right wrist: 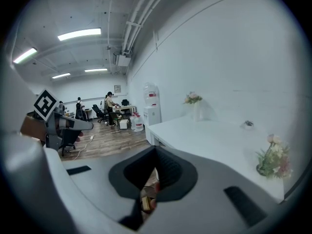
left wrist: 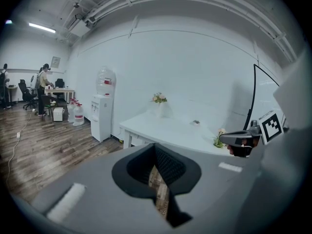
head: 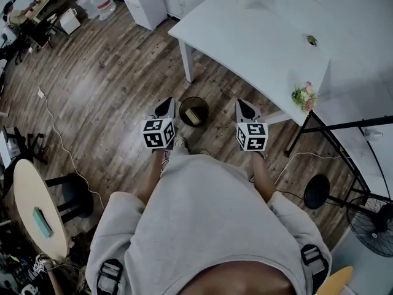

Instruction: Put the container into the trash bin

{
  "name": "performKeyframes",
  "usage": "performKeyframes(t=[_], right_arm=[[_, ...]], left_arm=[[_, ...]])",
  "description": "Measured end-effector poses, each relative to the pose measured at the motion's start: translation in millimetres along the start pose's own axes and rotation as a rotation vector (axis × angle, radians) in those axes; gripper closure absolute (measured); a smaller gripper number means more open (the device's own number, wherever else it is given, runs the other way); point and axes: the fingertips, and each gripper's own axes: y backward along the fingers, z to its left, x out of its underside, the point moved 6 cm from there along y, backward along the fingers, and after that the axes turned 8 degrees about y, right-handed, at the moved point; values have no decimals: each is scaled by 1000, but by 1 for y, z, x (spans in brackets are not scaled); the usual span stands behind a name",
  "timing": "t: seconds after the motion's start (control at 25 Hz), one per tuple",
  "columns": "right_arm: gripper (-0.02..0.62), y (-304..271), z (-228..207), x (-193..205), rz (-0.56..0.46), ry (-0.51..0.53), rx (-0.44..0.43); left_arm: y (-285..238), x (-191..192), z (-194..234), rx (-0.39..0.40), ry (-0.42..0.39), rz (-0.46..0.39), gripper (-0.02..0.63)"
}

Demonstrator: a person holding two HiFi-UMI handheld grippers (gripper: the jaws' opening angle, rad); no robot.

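A small round black trash bin (head: 194, 111) stands on the wooden floor just ahead of me, near the leg of the white table (head: 258, 42). A tan boxy container (head: 195, 115) lies inside it. My left gripper (head: 166, 106) hangs left of the bin and my right gripper (head: 245, 107) right of it, both above the floor and pointing forward. Both are shut with nothing between the jaws. The left gripper view shows its own jaws (left wrist: 155, 147) closed, and the right gripper view shows the same (right wrist: 156, 151), with the container (right wrist: 145, 204) glimpsed below.
Small flower pots (head: 304, 96) sit on the table's near corner. To the right stand a black frame (head: 344, 128), a round stool (head: 316, 191) and a floor fan (head: 374, 220). A round wooden table (head: 34, 208) and a floor cable (head: 55, 134) are at the left. A water dispenser (left wrist: 103, 116) stands by the wall.
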Motion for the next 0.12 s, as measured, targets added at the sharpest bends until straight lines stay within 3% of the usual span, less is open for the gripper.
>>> performKeyframes(t=[0.12], right_arm=[[581, -2, -3, 3, 4, -1, -5]], left_arm=[[-5, 1, -2, 1, 0, 2, 595]])
